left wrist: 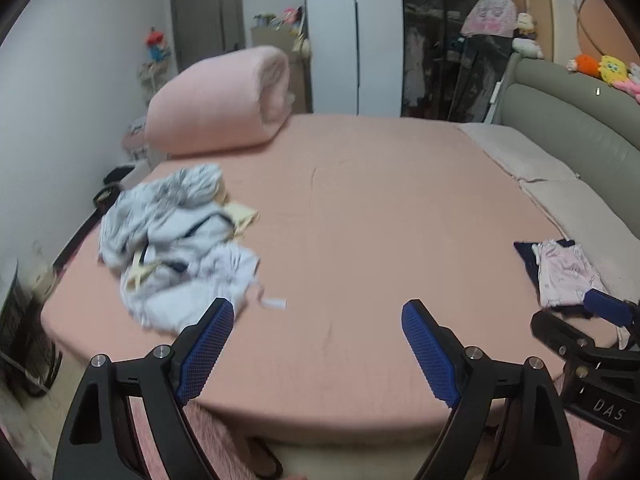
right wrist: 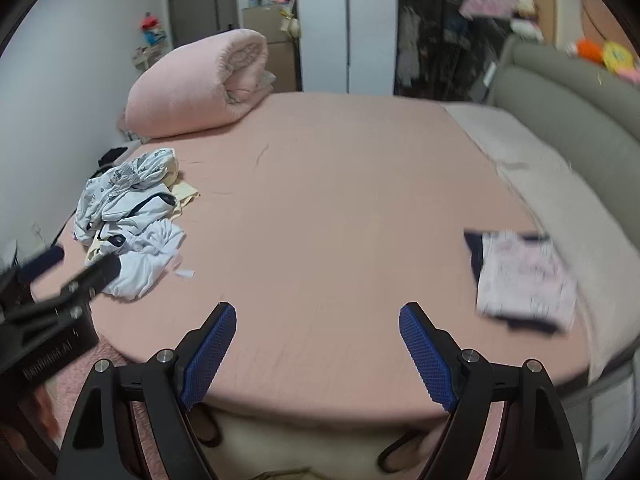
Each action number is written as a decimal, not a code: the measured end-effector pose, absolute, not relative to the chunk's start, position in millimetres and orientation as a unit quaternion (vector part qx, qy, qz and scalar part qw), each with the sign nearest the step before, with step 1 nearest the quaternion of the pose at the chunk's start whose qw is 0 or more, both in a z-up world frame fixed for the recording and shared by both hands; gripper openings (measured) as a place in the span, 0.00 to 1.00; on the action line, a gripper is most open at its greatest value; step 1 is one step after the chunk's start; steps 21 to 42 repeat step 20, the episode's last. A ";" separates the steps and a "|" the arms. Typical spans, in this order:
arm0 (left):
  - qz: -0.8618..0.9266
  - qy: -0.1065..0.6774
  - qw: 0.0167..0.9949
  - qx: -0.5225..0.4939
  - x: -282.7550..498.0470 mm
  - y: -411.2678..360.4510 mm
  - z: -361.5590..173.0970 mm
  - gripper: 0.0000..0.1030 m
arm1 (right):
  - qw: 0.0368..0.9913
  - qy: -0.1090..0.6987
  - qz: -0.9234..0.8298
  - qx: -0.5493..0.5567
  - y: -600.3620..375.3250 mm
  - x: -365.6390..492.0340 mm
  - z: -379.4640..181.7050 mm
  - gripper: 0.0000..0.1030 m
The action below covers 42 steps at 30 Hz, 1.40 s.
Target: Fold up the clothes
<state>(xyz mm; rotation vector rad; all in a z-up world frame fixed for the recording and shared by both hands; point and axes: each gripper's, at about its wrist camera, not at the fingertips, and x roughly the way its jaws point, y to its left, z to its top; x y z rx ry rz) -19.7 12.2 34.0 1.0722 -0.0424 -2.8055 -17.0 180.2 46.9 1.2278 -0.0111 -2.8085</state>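
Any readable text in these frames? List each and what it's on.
"DAS" on the black body of the right gripper, seen in the left wrist view; it may be cut off.
Light lettering on the black body of the left gripper, seen in the right wrist view: too blurred to read.
The small white tag by the unfolded clothes pile: no legible print.
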 end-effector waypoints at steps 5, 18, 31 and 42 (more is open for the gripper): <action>-0.932 -0.020 0.069 0.356 -12.2 9.7 22.1 0.84 | 0.027 -0.009 -0.917 0.398 182.0 -0.6 38.0 0.81; -0.933 -0.007 0.058 0.356 -4.7 3.0 11.1 0.84 | 0.012 -0.014 -0.911 0.412 181.8 7.4 24.8 0.81; -0.932 -0.009 0.053 0.358 -3.2 4.1 9.2 0.84 | 0.013 -0.012 -0.911 0.411 182.1 9.6 24.3 0.81; -0.932 -0.009 0.053 0.358 -3.2 4.1 9.2 0.84 | 0.013 -0.012 -0.911 0.411 182.1 9.6 24.3 0.81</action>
